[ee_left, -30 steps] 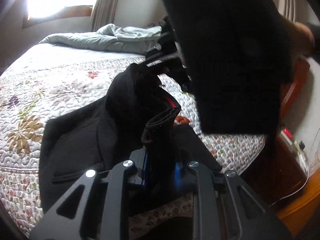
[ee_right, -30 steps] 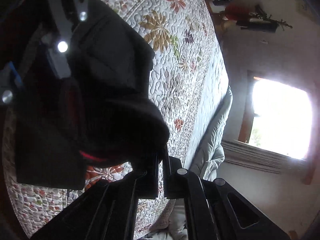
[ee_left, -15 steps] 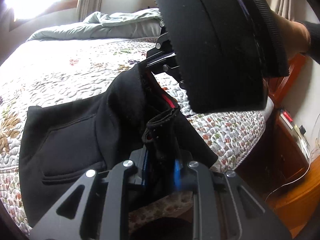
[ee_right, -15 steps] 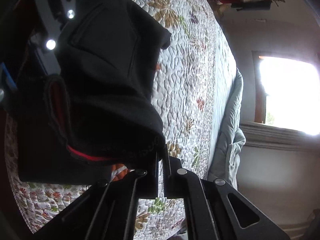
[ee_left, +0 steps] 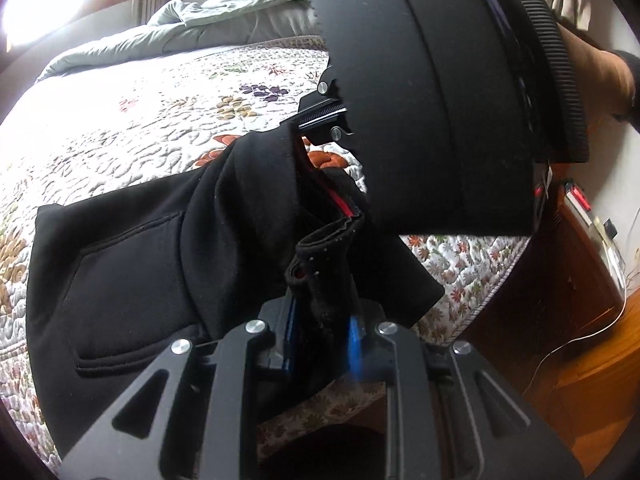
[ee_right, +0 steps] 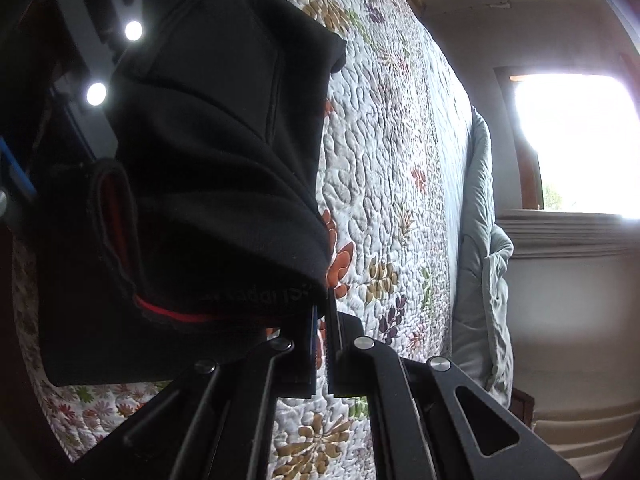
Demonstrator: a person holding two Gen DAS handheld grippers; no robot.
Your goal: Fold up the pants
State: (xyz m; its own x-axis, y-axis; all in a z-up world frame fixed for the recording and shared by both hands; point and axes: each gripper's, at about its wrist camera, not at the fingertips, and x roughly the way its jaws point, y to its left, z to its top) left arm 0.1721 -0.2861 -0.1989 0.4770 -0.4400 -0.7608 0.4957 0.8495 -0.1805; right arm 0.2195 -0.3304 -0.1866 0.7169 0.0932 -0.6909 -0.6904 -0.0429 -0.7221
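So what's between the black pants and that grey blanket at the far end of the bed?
Only bare flowery quilt lies between the black pants and the crumpled grey blanket; the left wrist view shows it.

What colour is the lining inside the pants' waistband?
Red, inside the black pants; clearest in the left wrist view at the waistband.

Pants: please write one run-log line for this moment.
pants: waistband lifted, rest on bed | left gripper: shut on pants | right gripper: shut on pants | step: fold underway

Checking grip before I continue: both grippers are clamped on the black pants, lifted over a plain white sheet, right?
Not quite. The left gripper and right gripper are clamped on the black pants, but the left wrist view shows a floral quilt, not a plain white sheet.
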